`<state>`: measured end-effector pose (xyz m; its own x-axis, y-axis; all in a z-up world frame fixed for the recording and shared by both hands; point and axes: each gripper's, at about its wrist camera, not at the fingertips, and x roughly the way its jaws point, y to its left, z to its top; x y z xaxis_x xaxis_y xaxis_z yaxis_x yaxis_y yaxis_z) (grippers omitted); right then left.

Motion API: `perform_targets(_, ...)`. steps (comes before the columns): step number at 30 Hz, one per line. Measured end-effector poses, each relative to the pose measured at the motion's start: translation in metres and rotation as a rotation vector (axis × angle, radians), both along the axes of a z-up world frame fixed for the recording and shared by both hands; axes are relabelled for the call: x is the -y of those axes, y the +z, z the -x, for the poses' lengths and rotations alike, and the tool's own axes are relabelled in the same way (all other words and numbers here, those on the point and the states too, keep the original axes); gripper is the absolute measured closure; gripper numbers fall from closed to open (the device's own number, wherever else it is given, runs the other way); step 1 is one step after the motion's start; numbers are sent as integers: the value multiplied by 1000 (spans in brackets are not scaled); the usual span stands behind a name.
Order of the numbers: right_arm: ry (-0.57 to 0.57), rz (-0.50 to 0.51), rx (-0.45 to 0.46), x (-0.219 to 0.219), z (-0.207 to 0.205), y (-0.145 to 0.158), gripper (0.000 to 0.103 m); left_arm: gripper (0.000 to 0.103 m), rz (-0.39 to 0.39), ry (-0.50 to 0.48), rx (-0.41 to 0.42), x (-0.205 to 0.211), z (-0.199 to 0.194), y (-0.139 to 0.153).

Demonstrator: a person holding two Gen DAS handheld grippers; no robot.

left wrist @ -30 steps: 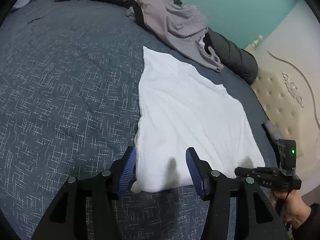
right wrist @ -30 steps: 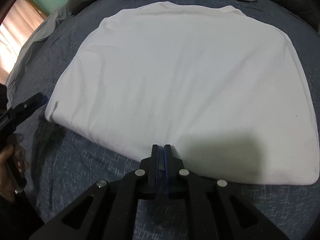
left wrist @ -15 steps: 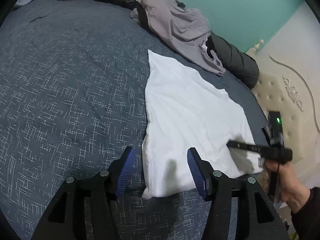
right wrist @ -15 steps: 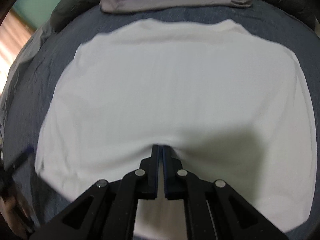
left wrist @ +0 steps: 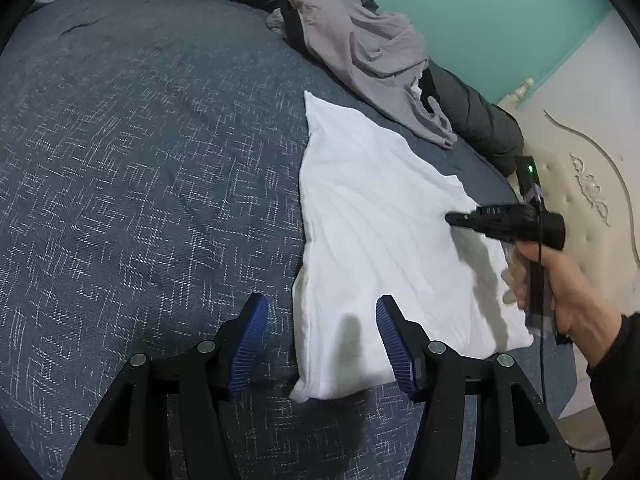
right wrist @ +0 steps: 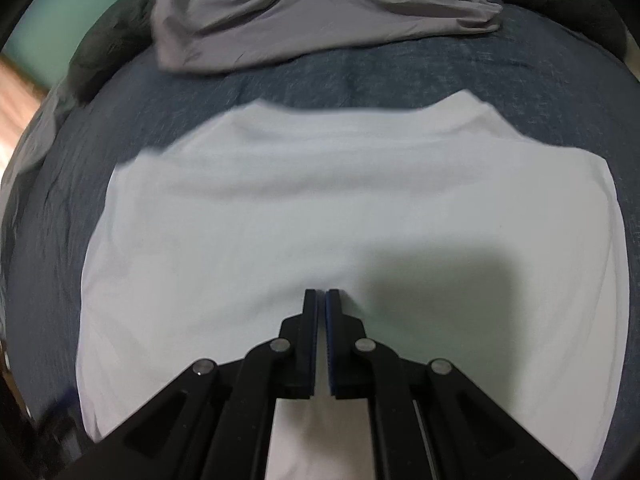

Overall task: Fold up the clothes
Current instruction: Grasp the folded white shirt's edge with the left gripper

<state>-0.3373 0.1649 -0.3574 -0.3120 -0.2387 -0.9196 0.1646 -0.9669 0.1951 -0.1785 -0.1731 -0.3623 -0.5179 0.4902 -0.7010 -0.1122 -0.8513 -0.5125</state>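
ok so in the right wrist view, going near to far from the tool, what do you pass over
right tool → white folded garment → bare dark blue bedspread → crumpled grey garment

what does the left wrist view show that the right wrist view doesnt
Only the left wrist view shows the open left hand-held gripper, the hand holding the right one, and the cream headboard. Only the right wrist view shows the right hand-held gripper shut, seen from behind. Both show the white garment, grey clothing and blue bedcover.
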Motion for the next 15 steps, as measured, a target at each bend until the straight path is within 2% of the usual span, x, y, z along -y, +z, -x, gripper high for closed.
perform_targets(7,94,-34,26,-6,-98,-4,99,42,7,6,-13,0,-4,7)
perform_targets(15,66,20,63,-28,-164,-6,99,42,23,13,-43,1,-10,19)
